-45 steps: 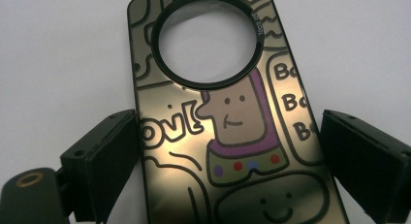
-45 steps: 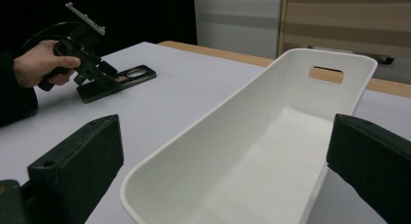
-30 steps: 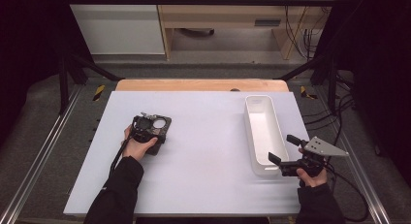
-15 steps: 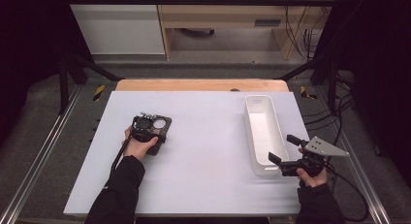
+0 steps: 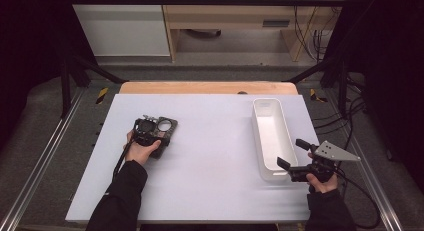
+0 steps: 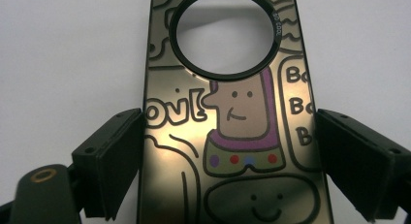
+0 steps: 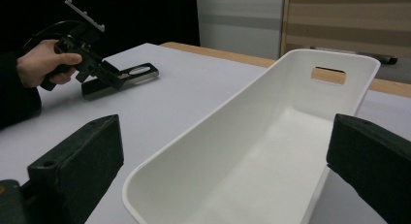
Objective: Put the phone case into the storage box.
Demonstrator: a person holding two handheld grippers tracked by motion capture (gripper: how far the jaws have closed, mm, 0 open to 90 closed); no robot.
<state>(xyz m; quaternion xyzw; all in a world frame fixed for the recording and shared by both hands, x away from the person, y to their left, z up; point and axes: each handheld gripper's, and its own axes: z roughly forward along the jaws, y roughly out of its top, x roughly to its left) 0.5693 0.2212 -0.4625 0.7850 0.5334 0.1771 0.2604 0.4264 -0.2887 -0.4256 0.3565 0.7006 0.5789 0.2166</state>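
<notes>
My left gripper (image 6: 228,161) has its jaws spread beside the phone case (image 6: 228,136), flat at nine o'clock on the table (image 5: 215,156). I should squeeze both long edges evenly. My right gripper (image 7: 228,156) waits wide by the white bin (image 7: 271,151).

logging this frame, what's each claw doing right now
left claw: open, jaws either side of the phone case.
right claw: open, straddling the near end of the white tray.

Parts that are hidden or cut off

The phone case (image 6: 228,136) is cut off at the top and bottom edges of the left gripper view, and much of it is covered by the left gripper (image 5: 148,133) in the high view. The near end of the white tray (image 7: 271,151) is cut off below.
</notes>
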